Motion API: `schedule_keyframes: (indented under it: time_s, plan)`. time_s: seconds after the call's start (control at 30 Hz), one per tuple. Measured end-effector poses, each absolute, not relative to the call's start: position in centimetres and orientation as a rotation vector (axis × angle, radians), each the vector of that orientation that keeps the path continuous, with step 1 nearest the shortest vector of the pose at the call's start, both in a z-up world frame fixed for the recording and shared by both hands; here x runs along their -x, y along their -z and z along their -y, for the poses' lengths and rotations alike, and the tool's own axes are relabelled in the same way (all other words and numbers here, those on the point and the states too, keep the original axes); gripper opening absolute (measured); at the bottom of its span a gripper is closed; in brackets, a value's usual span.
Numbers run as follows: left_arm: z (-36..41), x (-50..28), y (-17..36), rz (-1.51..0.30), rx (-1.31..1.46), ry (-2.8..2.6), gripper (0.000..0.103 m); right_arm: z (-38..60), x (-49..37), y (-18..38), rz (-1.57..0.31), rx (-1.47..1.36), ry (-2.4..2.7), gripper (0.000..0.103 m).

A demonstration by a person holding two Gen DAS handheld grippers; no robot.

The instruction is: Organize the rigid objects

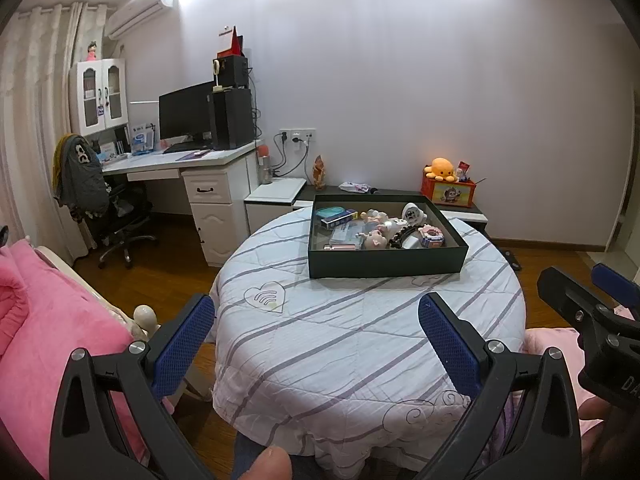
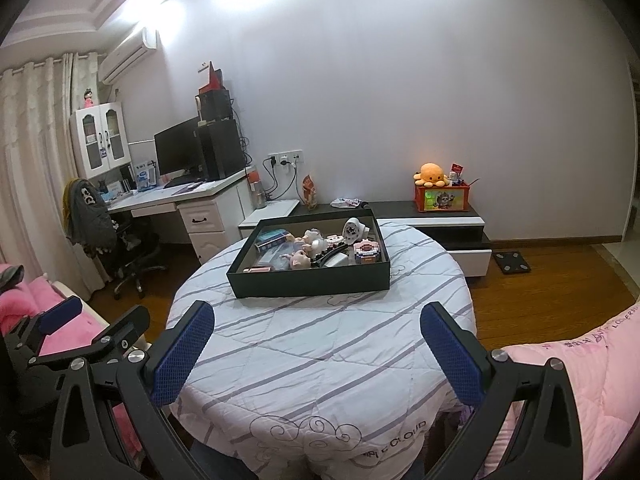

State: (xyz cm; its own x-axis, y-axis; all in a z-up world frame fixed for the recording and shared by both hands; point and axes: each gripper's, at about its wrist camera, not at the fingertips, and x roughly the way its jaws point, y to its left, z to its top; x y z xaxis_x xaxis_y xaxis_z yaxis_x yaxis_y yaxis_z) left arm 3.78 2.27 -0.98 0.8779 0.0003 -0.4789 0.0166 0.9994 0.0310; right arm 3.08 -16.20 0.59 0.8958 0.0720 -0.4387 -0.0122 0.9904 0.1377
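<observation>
A dark box (image 1: 384,262) (image 2: 312,280) stands on the far side of a round table covered with a striped white quilt (image 1: 340,344) (image 2: 312,356). Inside lie several small things: pink piglet figures (image 1: 376,238) (image 2: 298,258), a white round-eyed toy (image 1: 412,213) (image 2: 354,229), a blue carton (image 1: 339,218) (image 2: 272,241), a pink and white block toy (image 1: 432,236) (image 2: 365,251). My left gripper (image 1: 316,320) is open and empty above the table's near edge. My right gripper (image 2: 318,330) is open and empty beside it.
A white desk (image 1: 180,164) with a monitor and an office chair (image 1: 116,216) stand at the left. A low dark cabinet (image 2: 440,216) with a red box and an orange plush (image 2: 431,174) runs along the back wall. Pink bedding (image 1: 48,320) lies at the left.
</observation>
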Motion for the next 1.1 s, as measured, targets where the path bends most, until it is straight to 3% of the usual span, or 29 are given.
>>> schedule_keyframes:
  time_s: [1.1]
  plan:
    - [-3.2, -4.5, 0.6, -0.531, -0.018, 0.027, 0.103, 16.1, -3.2, -0.8, -0.457, -0.129, -0.04, 0.103]
